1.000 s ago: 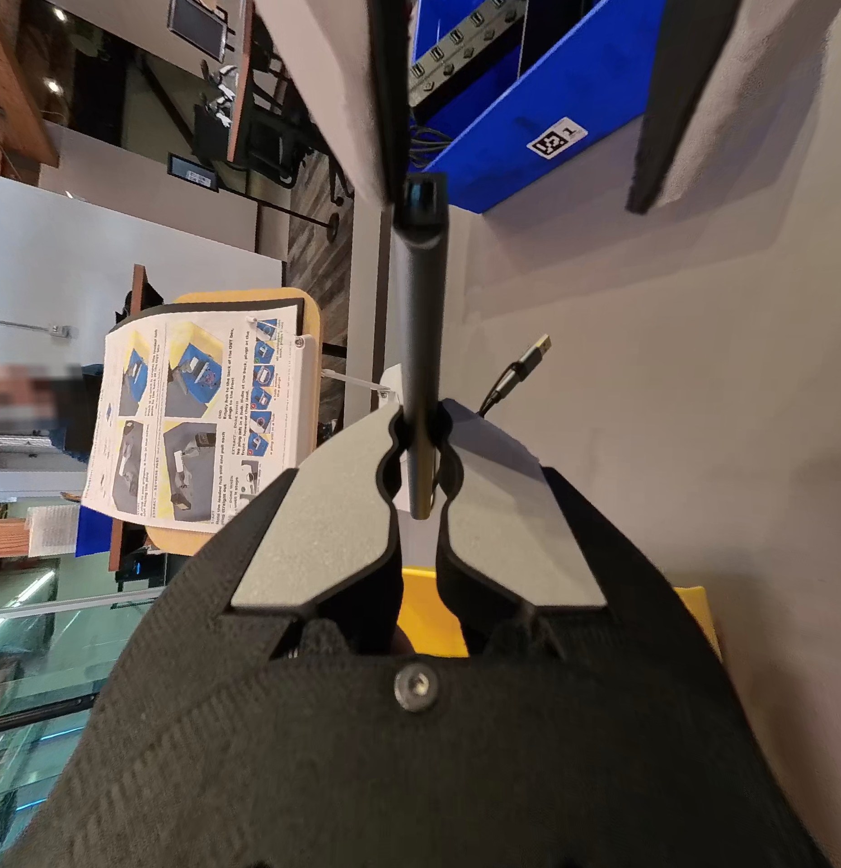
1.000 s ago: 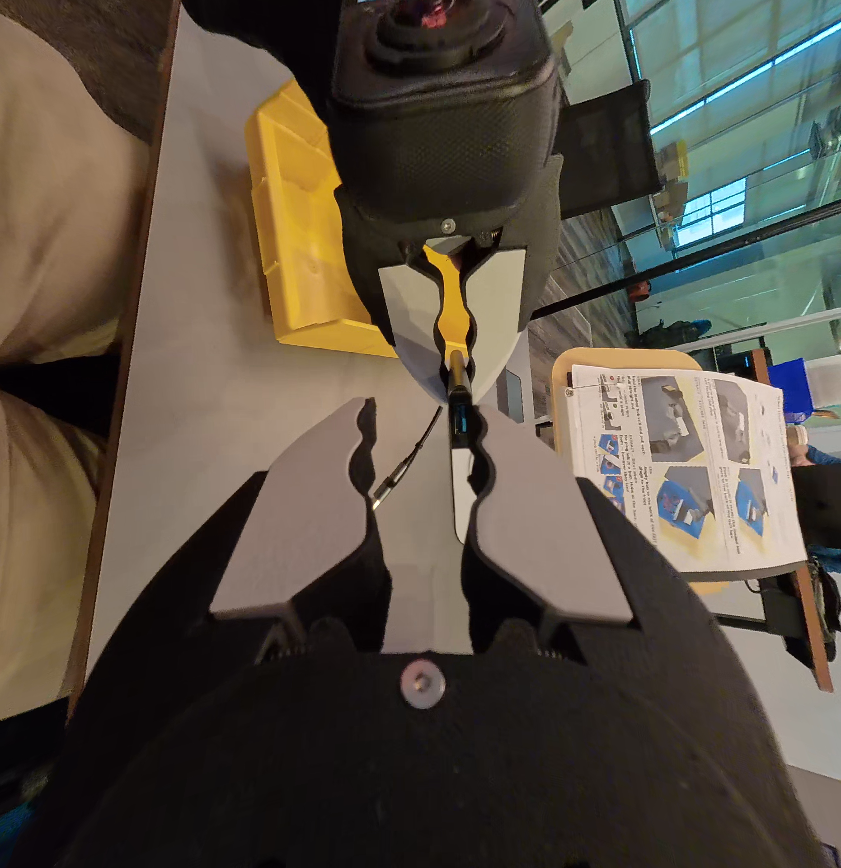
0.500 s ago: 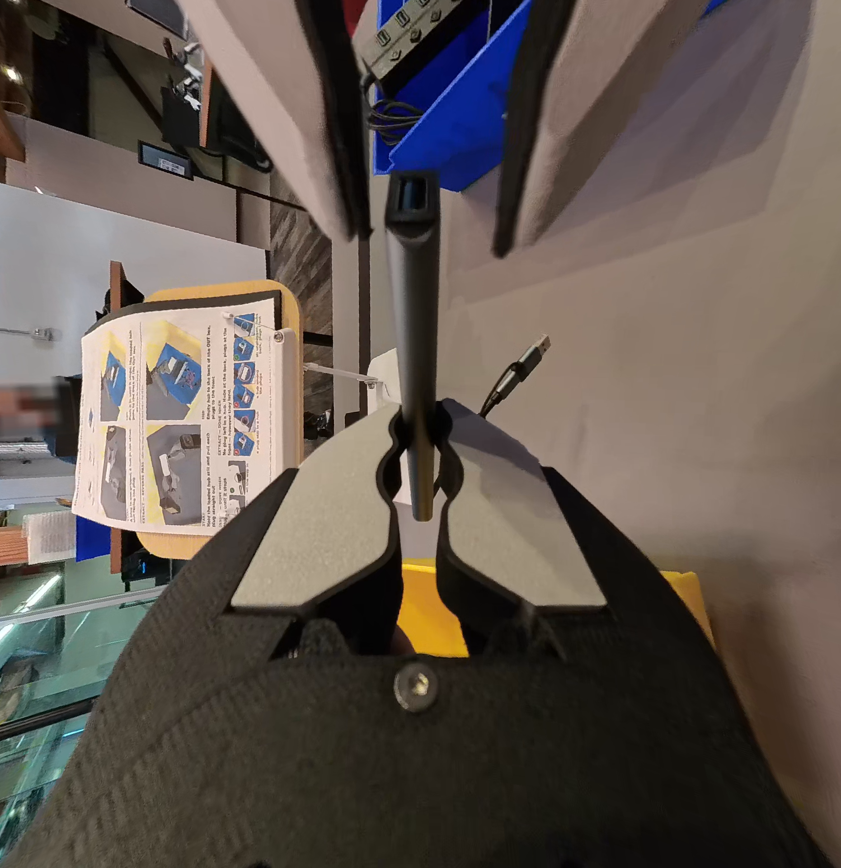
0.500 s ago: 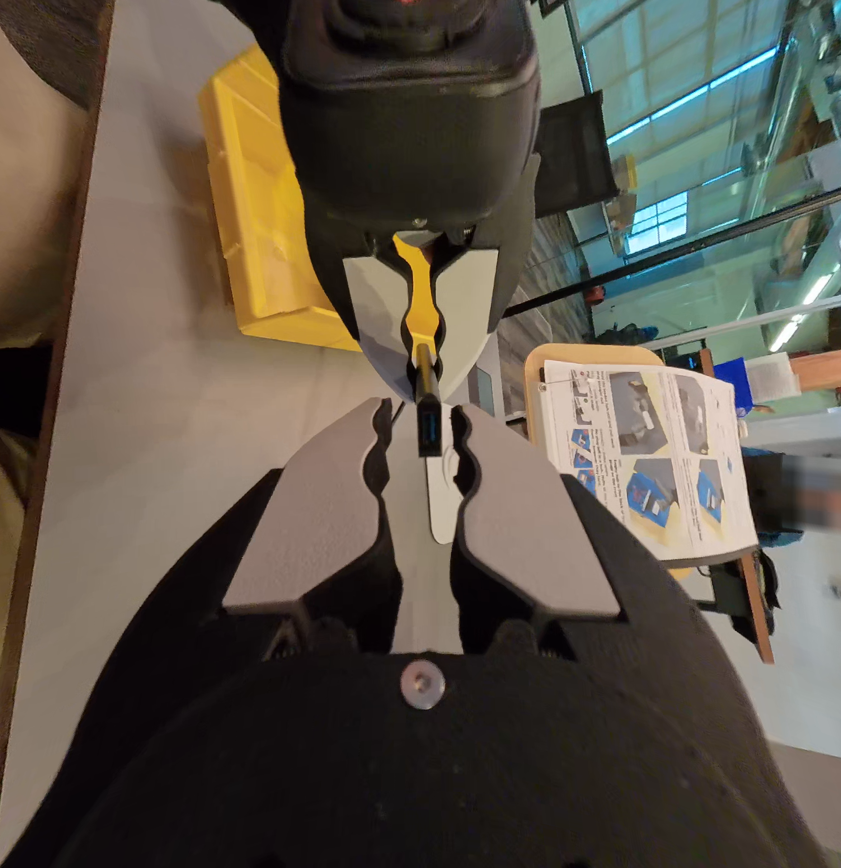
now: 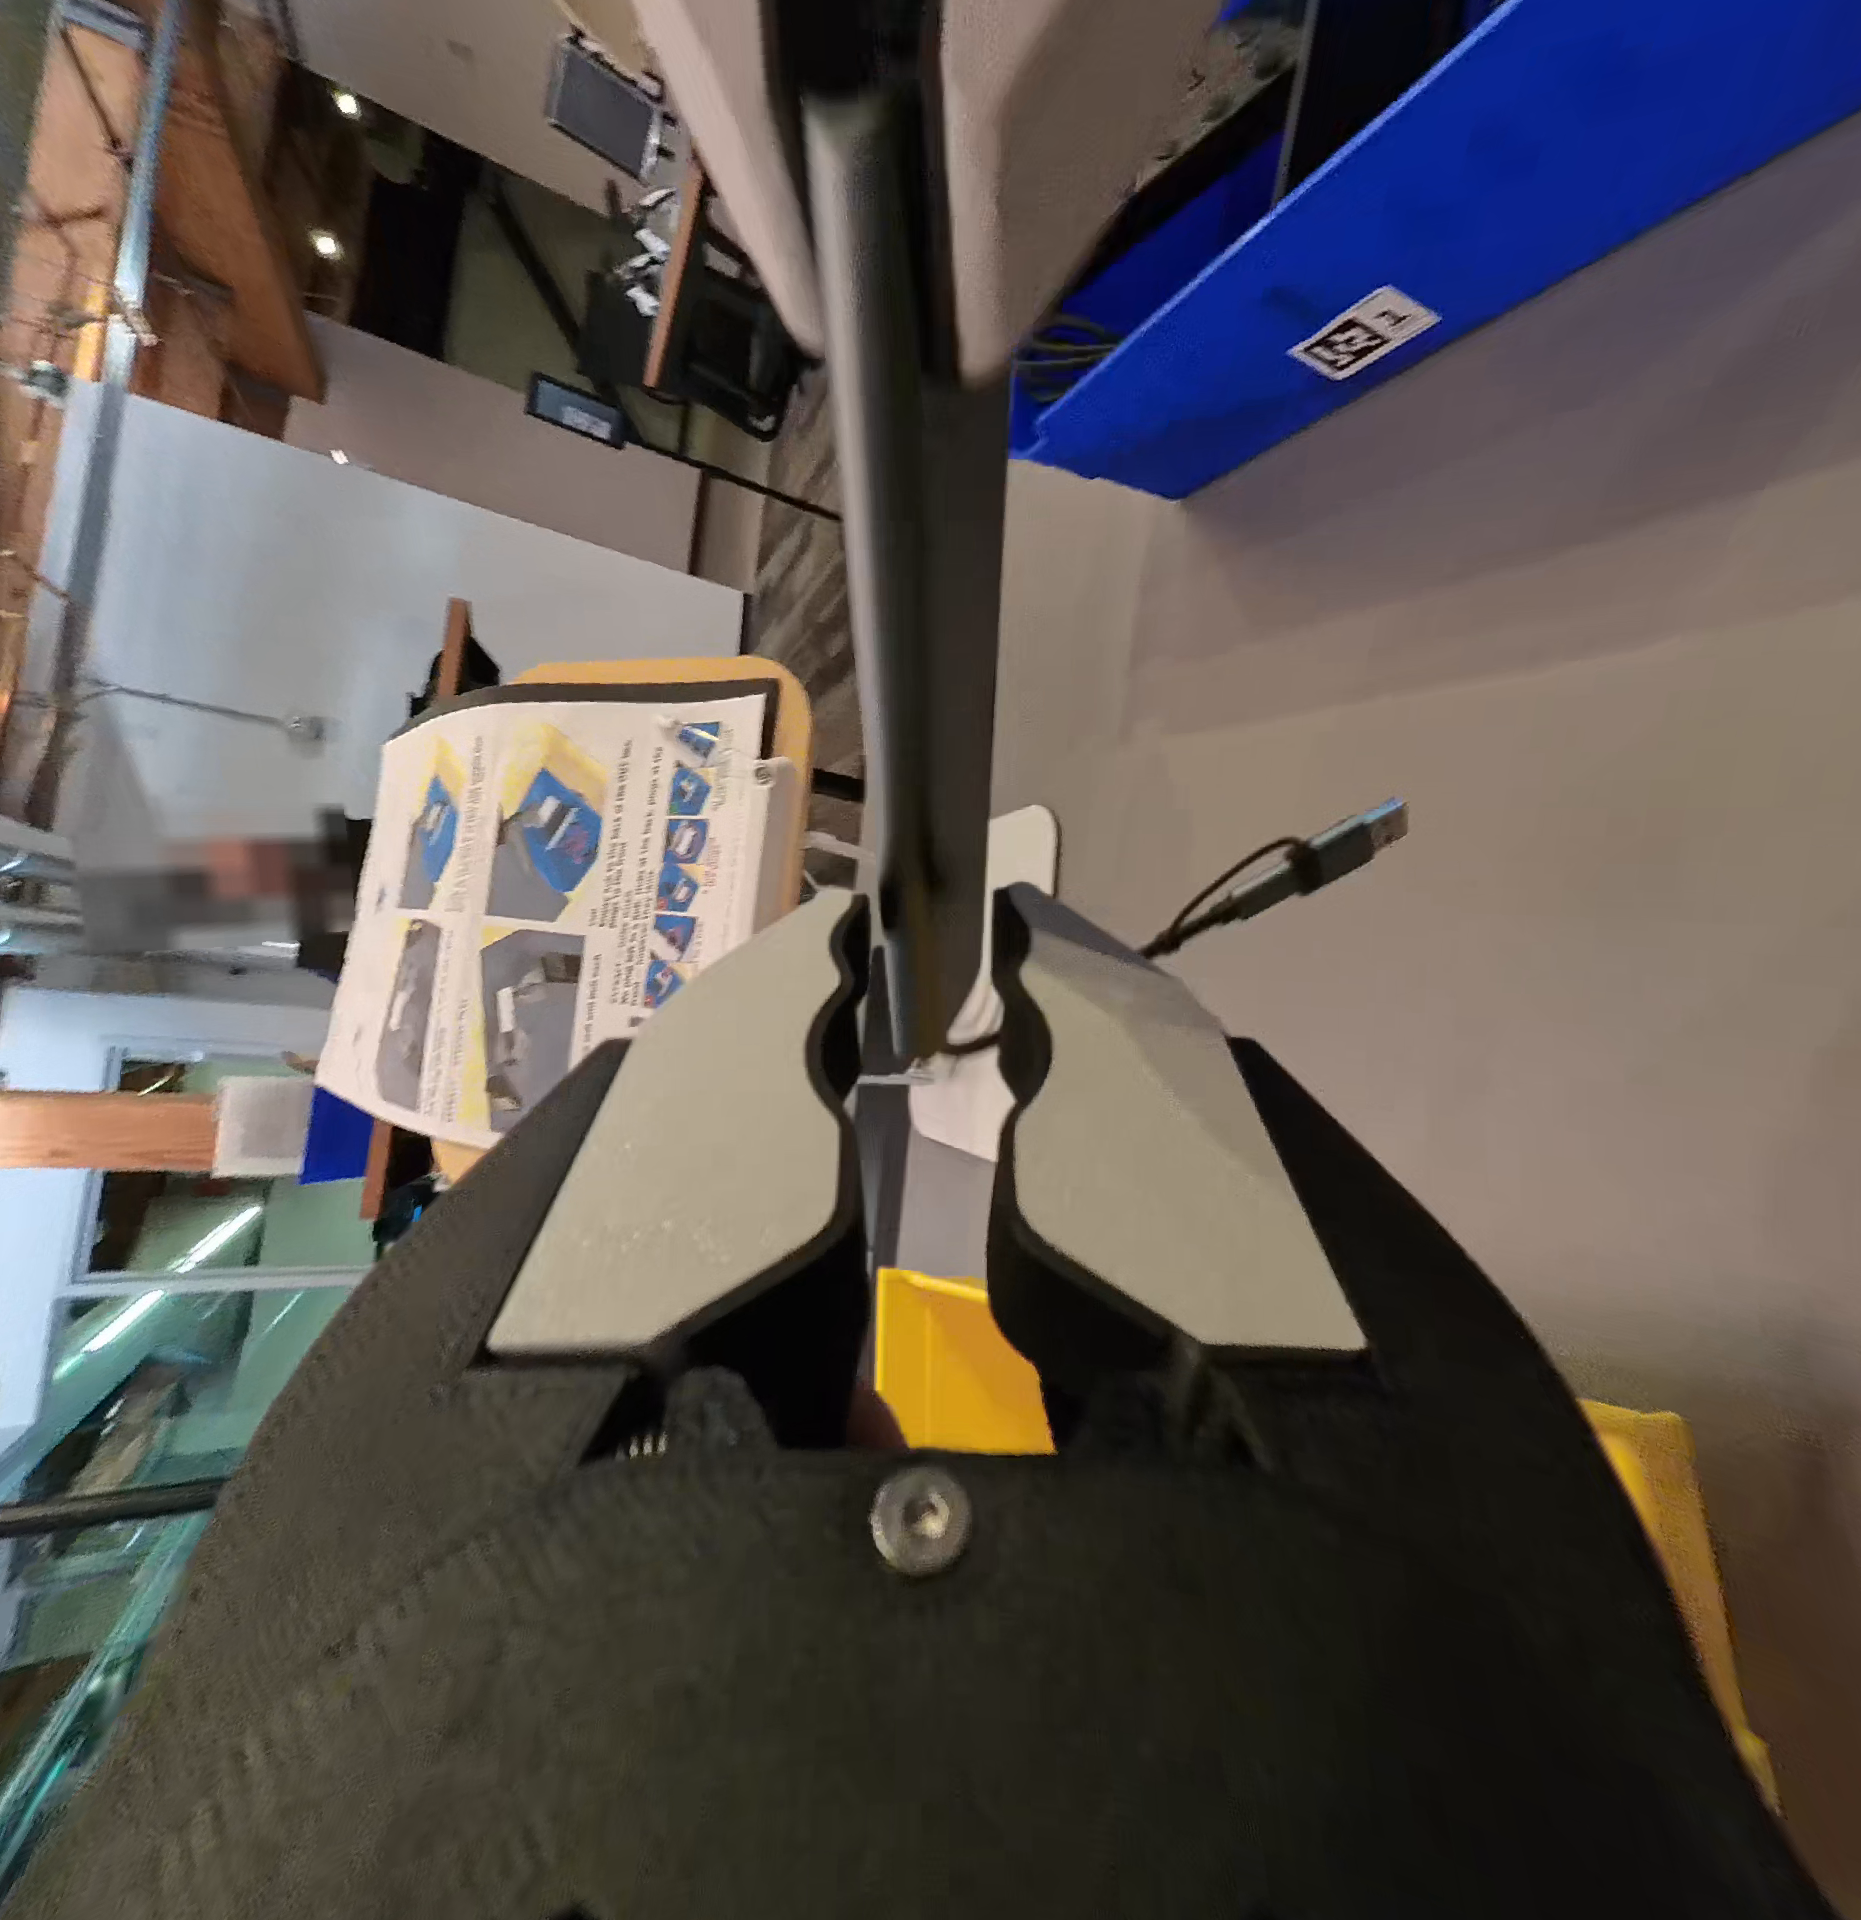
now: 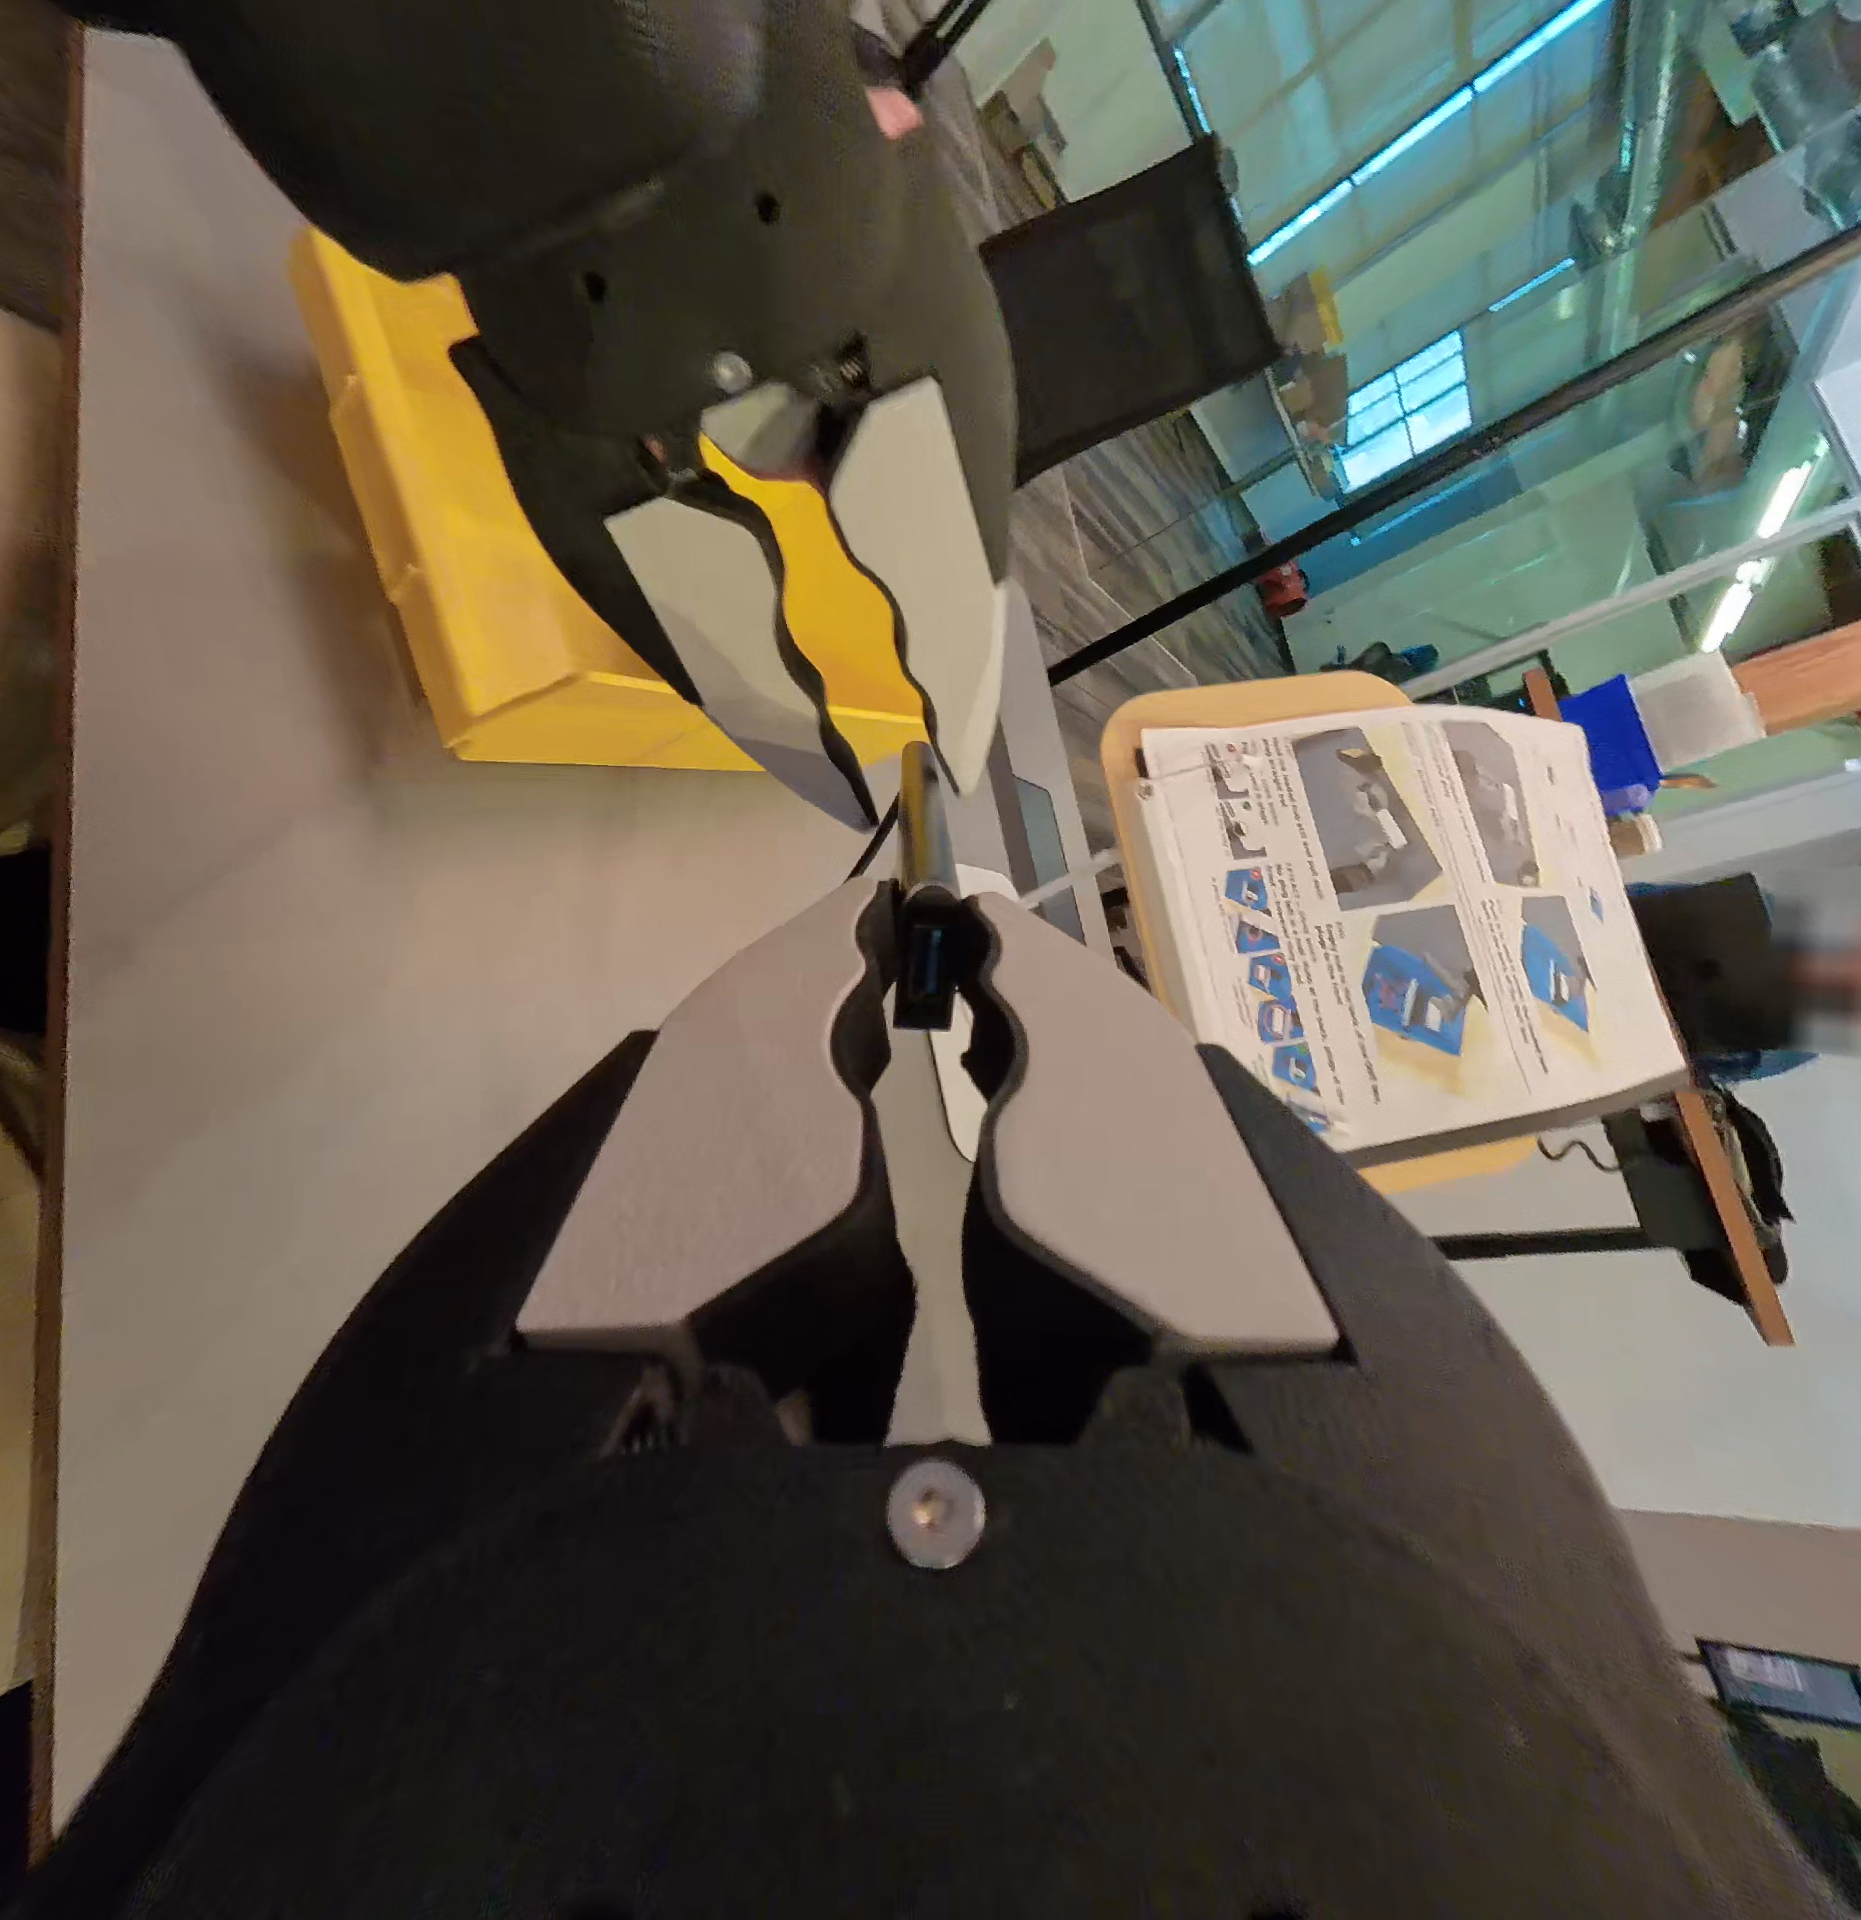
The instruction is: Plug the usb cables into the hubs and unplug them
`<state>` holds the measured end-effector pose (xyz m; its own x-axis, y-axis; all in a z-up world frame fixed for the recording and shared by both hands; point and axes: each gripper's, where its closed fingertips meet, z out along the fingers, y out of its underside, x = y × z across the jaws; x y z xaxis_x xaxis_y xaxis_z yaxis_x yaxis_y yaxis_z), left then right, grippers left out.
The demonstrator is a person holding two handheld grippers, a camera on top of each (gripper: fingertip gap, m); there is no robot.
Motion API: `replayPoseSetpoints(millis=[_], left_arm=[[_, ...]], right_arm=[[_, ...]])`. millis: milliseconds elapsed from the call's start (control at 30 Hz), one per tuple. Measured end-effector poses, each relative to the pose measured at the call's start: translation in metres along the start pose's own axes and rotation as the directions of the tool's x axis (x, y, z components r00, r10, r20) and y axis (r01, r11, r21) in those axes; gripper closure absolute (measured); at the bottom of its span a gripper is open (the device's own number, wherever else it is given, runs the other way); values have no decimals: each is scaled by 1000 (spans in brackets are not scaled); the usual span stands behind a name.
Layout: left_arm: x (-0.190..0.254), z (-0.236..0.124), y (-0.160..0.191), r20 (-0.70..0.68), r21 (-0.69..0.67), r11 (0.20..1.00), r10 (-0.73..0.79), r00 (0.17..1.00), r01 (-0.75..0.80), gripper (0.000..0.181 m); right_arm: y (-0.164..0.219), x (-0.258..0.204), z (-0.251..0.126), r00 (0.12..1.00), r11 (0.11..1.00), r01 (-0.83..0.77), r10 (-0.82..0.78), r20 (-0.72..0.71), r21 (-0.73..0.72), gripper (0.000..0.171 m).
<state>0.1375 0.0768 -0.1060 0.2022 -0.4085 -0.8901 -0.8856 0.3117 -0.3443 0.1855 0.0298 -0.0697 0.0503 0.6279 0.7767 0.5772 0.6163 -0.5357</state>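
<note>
A slim dark USB hub (image 5: 910, 623) runs lengthwise between my two grippers, above the grey table (image 5: 1477, 1039). My right gripper (image 6: 926, 904) is shut on its near end, where a blue port (image 6: 926, 971) shows. In the left wrist view the right gripper (image 5: 874, 208) clamps the hub at the top. My left gripper (image 5: 931, 914) is open, its jaws standing a little apart around the hub's other end. In the right wrist view the left gripper (image 6: 910, 790) has parted jaws, with the hub's tip (image 6: 921, 779) just at them. A loose USB cable plug (image 5: 1357, 842) sticks up over the table.
A blue bin (image 5: 1425, 260) with a tag stands at the far side. A yellow bin (image 6: 469, 582) sits on the table behind the left gripper. A white pad (image 6: 952, 1101) lies below the hub. A printed instruction sheet (image 6: 1425, 914) stands on a board past the table edge.
My right gripper closed on the hub's port end. My left gripper opened its jaws and drew back along the hub, which now hangs from the right gripper.
</note>
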Motion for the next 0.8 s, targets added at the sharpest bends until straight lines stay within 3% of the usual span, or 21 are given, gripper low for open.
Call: replayPoseSetpoints(millis=[467, 800], left_arm=[[-28, -8, 15, 101, -35, 999, -4, 995, 7, 159], [-25, -6, 18, 85, -52, 999, 14, 996, -10, 161]], right_arm=[[89, 102, -77, 959, 973, -188, 151, -241, -137, 161], [174, 135, -103, 958, 896, -275, 227, -173, -348, 160]])
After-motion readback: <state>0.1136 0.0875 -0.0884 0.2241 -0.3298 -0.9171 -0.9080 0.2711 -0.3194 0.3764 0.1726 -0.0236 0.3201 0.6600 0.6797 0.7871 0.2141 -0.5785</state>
